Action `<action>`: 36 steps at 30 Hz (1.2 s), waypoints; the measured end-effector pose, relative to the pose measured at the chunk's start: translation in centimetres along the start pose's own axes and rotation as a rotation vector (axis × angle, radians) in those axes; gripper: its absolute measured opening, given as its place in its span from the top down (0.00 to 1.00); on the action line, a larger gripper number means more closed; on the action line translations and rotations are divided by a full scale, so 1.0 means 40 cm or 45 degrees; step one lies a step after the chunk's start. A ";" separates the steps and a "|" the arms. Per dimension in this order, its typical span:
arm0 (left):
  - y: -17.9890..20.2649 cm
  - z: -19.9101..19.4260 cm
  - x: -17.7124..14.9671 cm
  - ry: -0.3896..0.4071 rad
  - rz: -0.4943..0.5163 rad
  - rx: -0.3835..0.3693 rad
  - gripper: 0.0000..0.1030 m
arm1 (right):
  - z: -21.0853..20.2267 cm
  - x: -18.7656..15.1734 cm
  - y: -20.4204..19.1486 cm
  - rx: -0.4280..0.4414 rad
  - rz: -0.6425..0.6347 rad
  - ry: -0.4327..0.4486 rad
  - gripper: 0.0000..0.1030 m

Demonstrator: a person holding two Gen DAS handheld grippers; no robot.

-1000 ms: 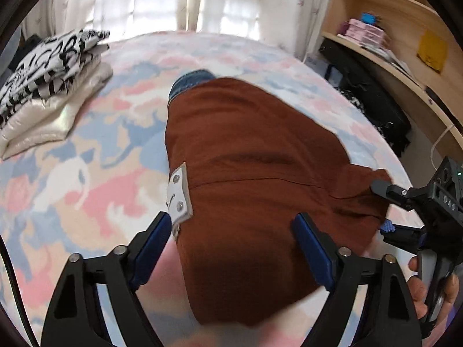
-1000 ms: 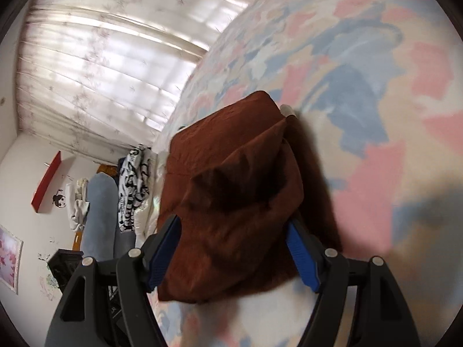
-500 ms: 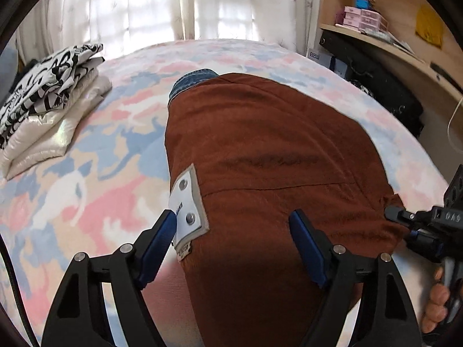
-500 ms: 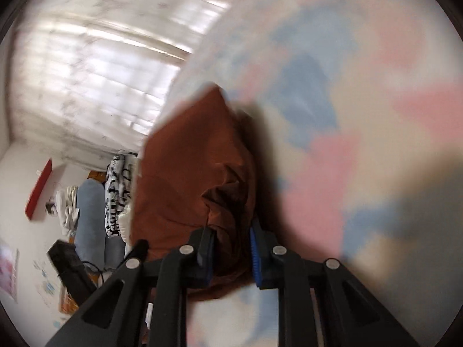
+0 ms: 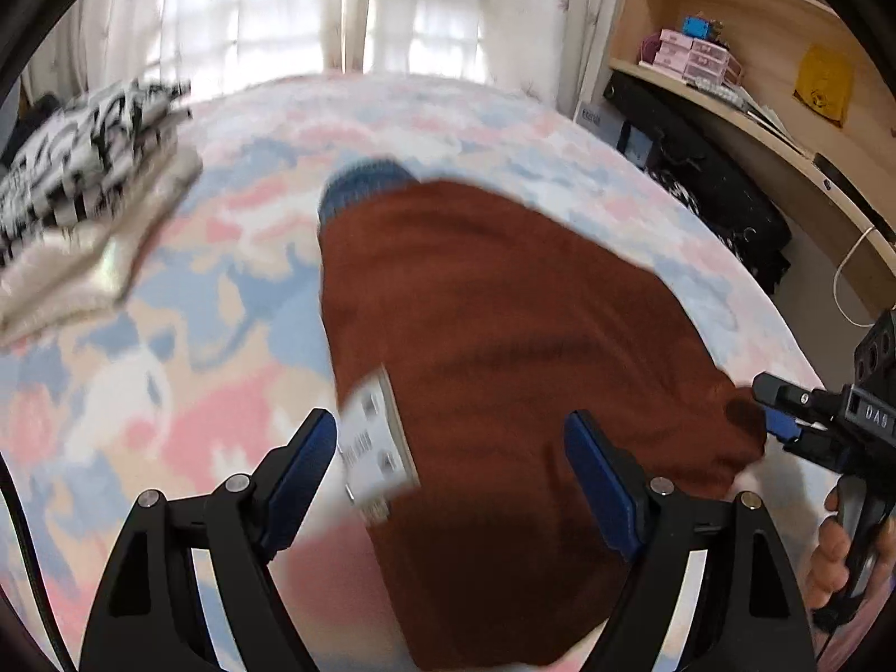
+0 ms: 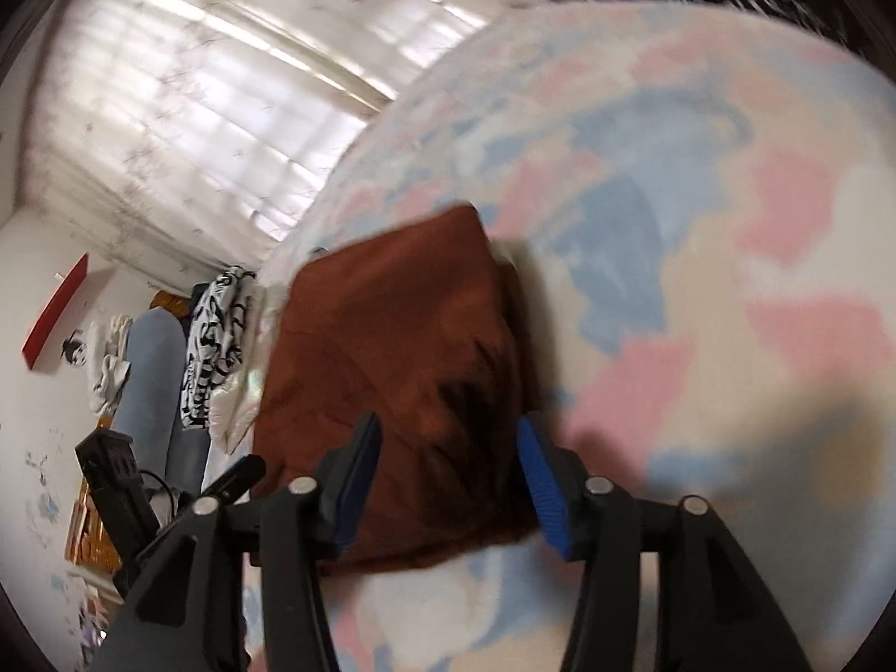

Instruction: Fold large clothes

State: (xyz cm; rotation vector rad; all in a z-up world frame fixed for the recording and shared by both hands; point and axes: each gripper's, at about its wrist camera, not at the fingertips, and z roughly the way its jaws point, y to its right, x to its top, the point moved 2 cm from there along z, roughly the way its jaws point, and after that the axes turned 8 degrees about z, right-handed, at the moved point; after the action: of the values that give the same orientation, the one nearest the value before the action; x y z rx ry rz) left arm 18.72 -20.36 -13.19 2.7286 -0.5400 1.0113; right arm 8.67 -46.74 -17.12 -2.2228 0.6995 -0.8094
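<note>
A rust-brown garment lies flat on the pastel patterned bed, with a grey label at its near left edge and a blue denim piece showing at its far end. My left gripper is open just above the garment's near edge, holding nothing. My right gripper is open over the garment's right corner, and it also shows in the left wrist view at that corner.
A stack of folded clothes, zebra print on top, sits at the bed's far left. A wooden shelf unit and dark bags stand to the right of the bed. Curtains hang behind.
My right gripper shut on the garment's corner half a second ago and has now opened, letting it go. The garment's right corner has been spread flatter. My left gripper stayed open.
</note>
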 end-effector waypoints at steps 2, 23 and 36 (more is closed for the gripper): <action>-0.010 0.016 0.031 -0.008 -0.003 0.046 0.20 | 0.021 0.038 -0.001 0.002 0.024 -0.003 0.42; -0.125 0.222 0.097 -0.019 -0.229 0.229 0.18 | 0.284 0.136 0.022 -0.263 -0.102 -0.038 0.92; -0.135 0.068 0.030 -0.087 -0.278 0.139 0.18 | 0.117 0.042 -0.043 -0.290 -0.183 -0.034 0.61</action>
State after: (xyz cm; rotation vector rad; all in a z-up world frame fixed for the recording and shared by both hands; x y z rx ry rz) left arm 23.29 -16.54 -14.69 2.8476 -0.1949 0.9213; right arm 13.49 -44.88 -18.02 -2.5079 0.6526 -0.8020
